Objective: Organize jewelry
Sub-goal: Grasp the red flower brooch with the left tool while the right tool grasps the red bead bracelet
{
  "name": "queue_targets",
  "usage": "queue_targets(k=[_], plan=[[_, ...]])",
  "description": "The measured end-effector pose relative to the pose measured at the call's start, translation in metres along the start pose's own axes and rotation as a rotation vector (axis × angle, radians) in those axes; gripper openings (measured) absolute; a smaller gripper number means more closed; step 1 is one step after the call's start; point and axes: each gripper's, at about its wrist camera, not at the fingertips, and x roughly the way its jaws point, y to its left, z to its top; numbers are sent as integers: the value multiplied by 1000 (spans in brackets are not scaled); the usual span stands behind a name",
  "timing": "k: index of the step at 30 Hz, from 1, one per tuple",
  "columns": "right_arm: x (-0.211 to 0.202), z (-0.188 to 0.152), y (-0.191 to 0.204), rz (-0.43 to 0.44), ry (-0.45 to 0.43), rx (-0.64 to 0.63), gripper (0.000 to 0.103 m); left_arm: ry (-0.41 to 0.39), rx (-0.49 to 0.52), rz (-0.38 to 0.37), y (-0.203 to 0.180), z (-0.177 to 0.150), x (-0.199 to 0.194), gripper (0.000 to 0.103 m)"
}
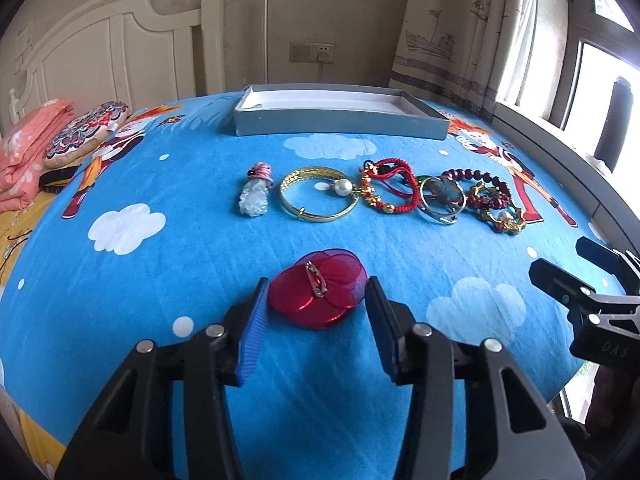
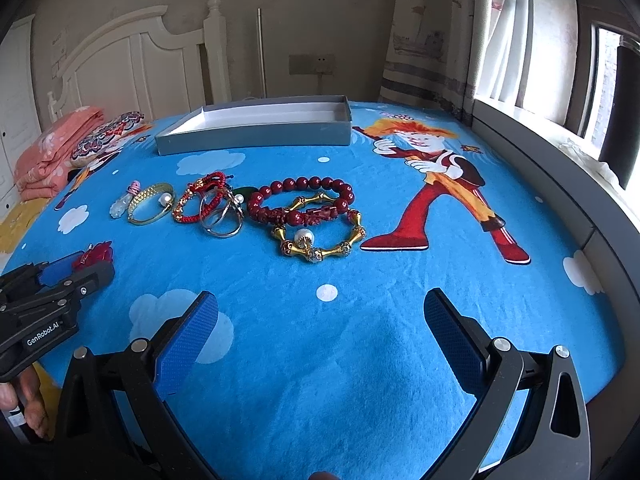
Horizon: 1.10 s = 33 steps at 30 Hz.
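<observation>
While the left gripper (image 1: 317, 300) sits with its jaws spread on either side of the red flower brooch (image 1: 318, 295), not clearly pinching it, the right gripper (image 2: 320, 312) hangs wide open and empty. Farther off lies a row of bracelets (image 2: 308, 216), with the grey box (image 1: 340, 122) beyond.

Left wrist view is taken low over the blue cartoon-print bedspread (image 1: 200, 240), facing the white headboard (image 1: 120, 52). Right wrist view is set further right, facing likewise. The shallow grey cardboard box (image 1: 340, 120) (image 2: 256, 140) is shared by both.
</observation>
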Motion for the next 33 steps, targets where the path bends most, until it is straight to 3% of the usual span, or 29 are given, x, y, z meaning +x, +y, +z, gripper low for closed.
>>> queue_targets(k=[9, 13, 19, 24, 28, 33], plan=[[12, 15, -10, 40, 32, 16, 96, -24, 27, 8, -4, 2, -5, 46], [28, 29, -10, 33, 66, -24, 96, -23, 14, 7, -1, 2, -5, 46], [35, 47, 1, 42, 45, -144, 96, -21, -3, -1, 5, 1, -5, 46], [39, 59, 12, 67, 32, -251, 72, -18, -11, -6, 7, 0, -4, 46], [45, 63, 23, 114, 40, -355, 68, -17, -22, -7, 10, -1, -3, 46], [57, 62, 32, 162, 96, -424, 37, -15, -30, -9, 11, -1, -2, 46]])
